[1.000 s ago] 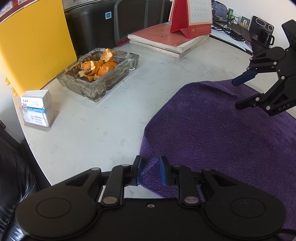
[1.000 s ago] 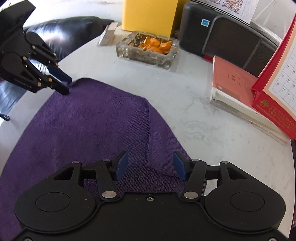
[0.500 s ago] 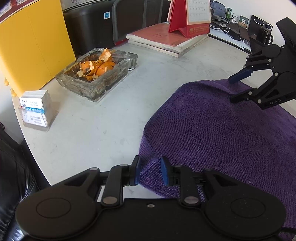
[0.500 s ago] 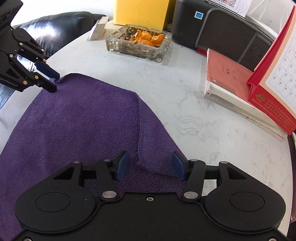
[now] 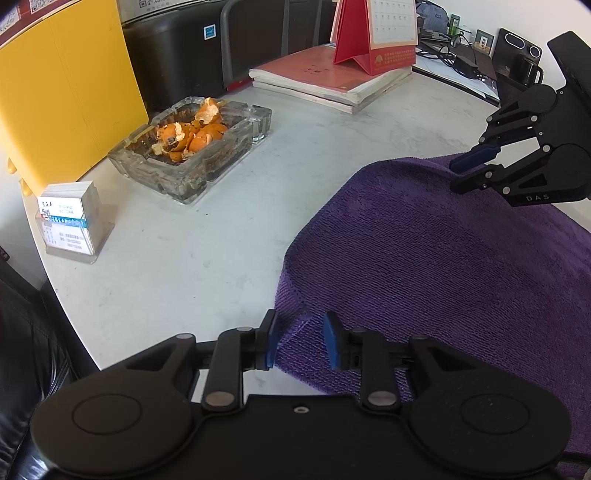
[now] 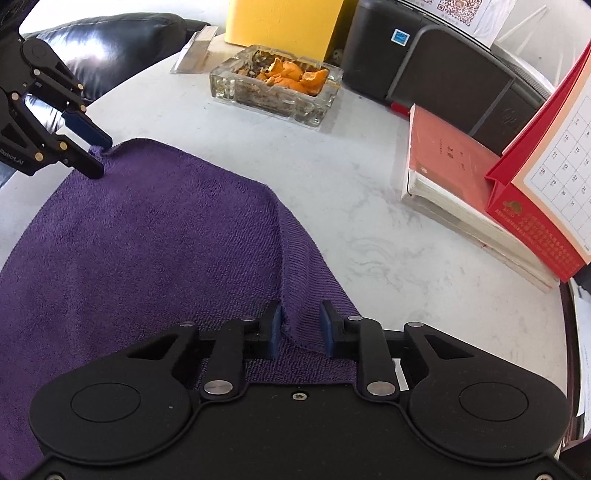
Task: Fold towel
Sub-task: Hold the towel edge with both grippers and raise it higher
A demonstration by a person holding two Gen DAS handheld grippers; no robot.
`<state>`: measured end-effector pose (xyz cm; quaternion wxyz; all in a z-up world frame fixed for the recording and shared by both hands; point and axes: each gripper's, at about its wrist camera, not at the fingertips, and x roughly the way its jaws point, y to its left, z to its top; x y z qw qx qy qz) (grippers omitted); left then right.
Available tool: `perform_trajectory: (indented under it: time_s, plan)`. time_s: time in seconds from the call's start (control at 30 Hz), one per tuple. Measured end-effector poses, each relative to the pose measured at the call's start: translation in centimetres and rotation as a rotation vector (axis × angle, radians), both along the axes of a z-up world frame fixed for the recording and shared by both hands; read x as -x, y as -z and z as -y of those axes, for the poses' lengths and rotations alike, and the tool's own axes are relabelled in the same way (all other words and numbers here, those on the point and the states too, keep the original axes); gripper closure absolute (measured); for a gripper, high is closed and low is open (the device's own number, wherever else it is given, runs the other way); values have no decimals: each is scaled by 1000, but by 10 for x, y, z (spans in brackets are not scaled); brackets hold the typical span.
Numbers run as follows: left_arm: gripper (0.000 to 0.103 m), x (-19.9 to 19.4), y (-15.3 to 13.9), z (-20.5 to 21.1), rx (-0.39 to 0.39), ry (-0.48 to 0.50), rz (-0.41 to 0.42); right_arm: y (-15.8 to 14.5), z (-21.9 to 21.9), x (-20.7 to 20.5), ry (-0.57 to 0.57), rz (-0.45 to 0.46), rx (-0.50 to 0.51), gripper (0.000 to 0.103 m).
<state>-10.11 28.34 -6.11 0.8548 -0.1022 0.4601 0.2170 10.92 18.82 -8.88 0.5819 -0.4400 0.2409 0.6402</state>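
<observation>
The right gripper [image 6: 301, 328] had just been closing, and a raised fold of the purple towel [image 6: 155, 236] stood between its blue pads [image 6: 275, 330]; the left pad touched the cloth, but a gap showed at the right one, so it was not yet clamped. The left gripper [image 5: 300, 339] had its jaws partly apart around the towel's near corner, with gaps at both pads. The towel lay spread on a pale, marbled table [image 5: 207, 236], its far edge doubled back on itself. Beyond it stood a glass ashtray [image 5: 195, 151] full of orange peel [image 5: 192, 133]. Near the table's left edge sat a small box of cards [image 5: 68, 221]. Farther back lay a stack of books [image 5: 332, 79] with a red desk calendar [image 5: 373, 33] on top, a yellow board [image 5: 62, 92] and a black printer [image 6: 436, 70]. A black leather seat [image 6: 107, 40] stood beside the table.
</observation>
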Motion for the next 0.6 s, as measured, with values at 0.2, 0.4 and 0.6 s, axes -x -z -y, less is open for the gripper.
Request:
perform_trajectory:
  time_s: [0.2,0.4,0.6]
  plan:
    - [79,2,-2,4,-4,25,10,0,-1,-1,8,-25,10,96]
    - [79,6,-5,10,-8,57,8,1,1,-2,21,-38,5,96]
    - [79,11,-3,12,-20,60,-6,1,0,-1,21,-34,10,96]
